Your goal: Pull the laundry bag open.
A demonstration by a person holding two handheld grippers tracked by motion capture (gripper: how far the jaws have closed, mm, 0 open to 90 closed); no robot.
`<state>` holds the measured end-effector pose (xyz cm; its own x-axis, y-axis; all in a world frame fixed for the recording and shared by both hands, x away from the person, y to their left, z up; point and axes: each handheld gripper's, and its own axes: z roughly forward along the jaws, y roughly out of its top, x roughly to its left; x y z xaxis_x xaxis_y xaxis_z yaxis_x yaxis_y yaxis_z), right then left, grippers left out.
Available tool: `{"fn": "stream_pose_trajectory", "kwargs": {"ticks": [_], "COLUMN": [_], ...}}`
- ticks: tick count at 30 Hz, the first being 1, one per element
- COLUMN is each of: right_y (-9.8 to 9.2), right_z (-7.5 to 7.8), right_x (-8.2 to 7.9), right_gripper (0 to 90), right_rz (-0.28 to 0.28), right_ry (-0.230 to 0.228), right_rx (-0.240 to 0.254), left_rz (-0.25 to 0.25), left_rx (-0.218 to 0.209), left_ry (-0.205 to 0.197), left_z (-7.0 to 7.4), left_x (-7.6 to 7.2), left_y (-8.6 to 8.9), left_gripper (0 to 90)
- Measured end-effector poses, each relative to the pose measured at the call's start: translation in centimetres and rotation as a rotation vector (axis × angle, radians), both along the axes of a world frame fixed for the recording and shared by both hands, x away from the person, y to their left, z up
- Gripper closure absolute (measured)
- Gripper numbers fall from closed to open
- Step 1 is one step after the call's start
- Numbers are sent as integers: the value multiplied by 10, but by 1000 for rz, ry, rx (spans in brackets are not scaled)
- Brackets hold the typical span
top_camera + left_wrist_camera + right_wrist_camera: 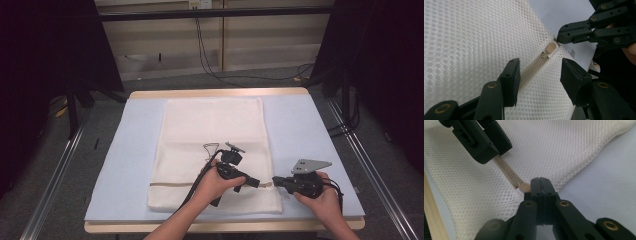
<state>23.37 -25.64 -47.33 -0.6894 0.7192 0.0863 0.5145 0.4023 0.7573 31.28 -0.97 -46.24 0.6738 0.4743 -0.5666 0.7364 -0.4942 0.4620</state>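
A white mesh bag (pixel 210 135) lies flat on the light blue table pad (pixel 135 130), with a beige zipper (pixel 200 184) running across its near end. My left gripper (pixel 257 182) hovers low over the zipper's right part. In the left gripper view its jaws (pixel 541 80) stand open on either side of the zipper tape, short of the beige slider (pixel 551 48). My right gripper (pixel 275 180) is shut, its tips (pixel 559 37) against the bag's right edge at the slider (pixel 525 186). I cannot tell whether any mesh is pinched in them (pixel 539 180).
The pad sits on a wooden table whose near edge (pixel 225 227) runs just below the bag. Bare pad lies left and right of the bag (pixel 310 135). Cables trail on the floor behind the table (pixel 210 65).
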Motion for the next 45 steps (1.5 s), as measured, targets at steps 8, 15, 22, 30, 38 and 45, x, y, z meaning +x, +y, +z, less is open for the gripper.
{"fn": "stream_pose_trajectory", "kwargs": {"ticks": [8, 15, 22, 30, 38, 45], "right_y": [4, 4, 5, 6, 18, 7], "right_z": [-3, 0, -4, 0, -1, -1], "right_x": [3, 5, 6, 6, 8, 10], "right_gripper": [900, 900, 900, 900, 900, 900], "right_rz": [-7, -1, 0, 8, 40, -1], "right_ry": [14, 19, 46, 38, 39, 29], "right_rx": [3, 31, 23, 82, 73, 56], "left_rz": [16, 24, 21, 44, 28, 29], "left_rx": [-4, -12, -1, -26, -23, -35], "left_ry": [9, 10, 7, 11, 13, 49], "left_z": [-6, -8, -8, -10, -7, -4], "left_x": [1, 0, -1, -2, -2, -2], "left_y": [4, 4, 5, 6, 5, 1], "left_gripper": [472, 472, 468, 461, 466, 523]}}
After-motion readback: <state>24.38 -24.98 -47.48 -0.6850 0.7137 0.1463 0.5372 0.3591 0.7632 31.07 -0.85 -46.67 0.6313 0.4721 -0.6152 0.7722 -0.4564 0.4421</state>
